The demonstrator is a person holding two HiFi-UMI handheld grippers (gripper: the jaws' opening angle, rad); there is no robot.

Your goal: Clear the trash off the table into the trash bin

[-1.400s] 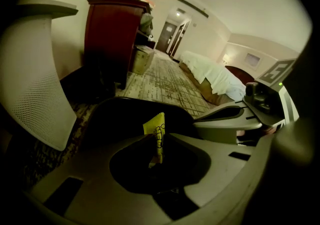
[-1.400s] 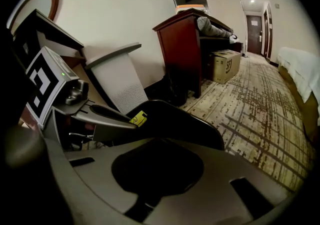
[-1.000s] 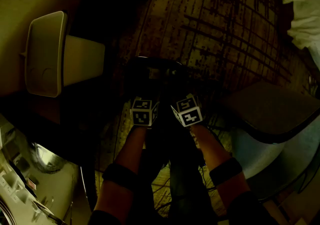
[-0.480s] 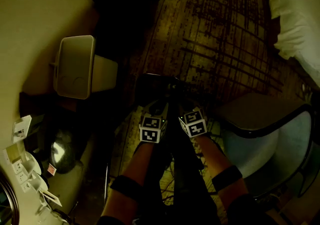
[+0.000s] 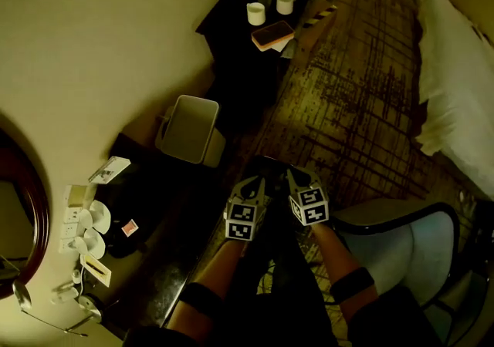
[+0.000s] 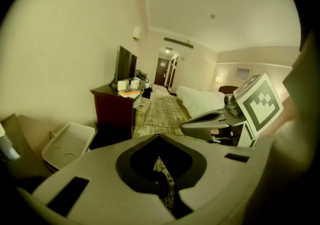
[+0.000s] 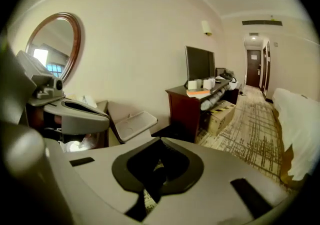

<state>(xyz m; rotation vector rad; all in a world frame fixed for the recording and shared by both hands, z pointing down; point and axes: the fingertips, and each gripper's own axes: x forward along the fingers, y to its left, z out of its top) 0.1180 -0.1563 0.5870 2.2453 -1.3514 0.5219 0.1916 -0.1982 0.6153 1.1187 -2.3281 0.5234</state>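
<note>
Head view: the left tool (image 5: 253, 183) and right tool (image 5: 293, 180) hang over patterned carpet (image 5: 363, 83). The trash bin (image 5: 187, 129) stands by the wall, between the cluttered counter (image 5: 154, 245) and a dresser (image 5: 239, 37).
Left gripper view: the jaws have just closed together, empty.
Right gripper view: the jaws are pressed together, empty.

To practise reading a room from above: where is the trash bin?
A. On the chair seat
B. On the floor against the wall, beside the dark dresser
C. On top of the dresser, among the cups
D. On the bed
B: the trash bin stands on the floor against the wall, next to the dresser that carries the cups.
</note>
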